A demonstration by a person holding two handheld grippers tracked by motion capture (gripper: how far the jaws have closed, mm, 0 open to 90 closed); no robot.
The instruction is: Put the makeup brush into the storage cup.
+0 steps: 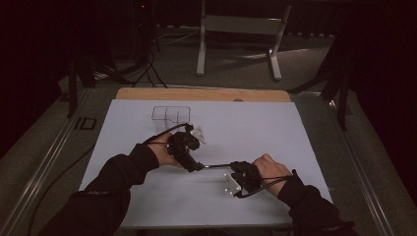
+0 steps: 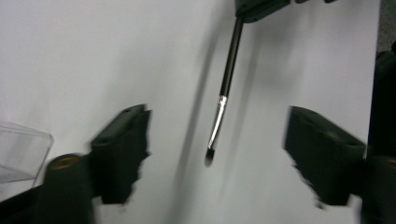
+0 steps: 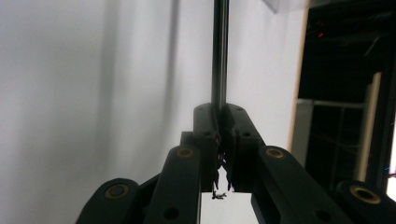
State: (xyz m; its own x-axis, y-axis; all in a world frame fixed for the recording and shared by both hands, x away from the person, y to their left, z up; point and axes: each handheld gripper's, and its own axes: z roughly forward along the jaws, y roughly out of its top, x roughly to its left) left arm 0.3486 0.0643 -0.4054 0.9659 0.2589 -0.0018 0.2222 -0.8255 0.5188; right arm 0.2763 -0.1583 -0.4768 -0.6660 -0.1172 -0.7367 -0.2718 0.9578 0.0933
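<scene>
A thin black brush (image 1: 216, 166) with a silver ferrule and small dark tip hangs just above the white sheet (image 1: 265, 132). My right gripper (image 1: 233, 167) is shut on the end of its handle (image 3: 219, 51), with the jaws pressed together around it (image 3: 219, 116). In the left gripper view the brush (image 2: 225, 86) points down between the two jaws without touching either. My left gripper (image 2: 217, 116) is open and wide apart around the bristle end (image 2: 209, 157); from above it (image 1: 196, 166) meets the brush from the left.
A clear plastic compartment box (image 1: 170, 115) stands on the sheet behind the left hand; its corner (image 2: 23, 149) is at the left of the left gripper view. The wooden table edge (image 1: 201, 94) lies beyond, and a metal stand (image 1: 241, 29) is on the floor.
</scene>
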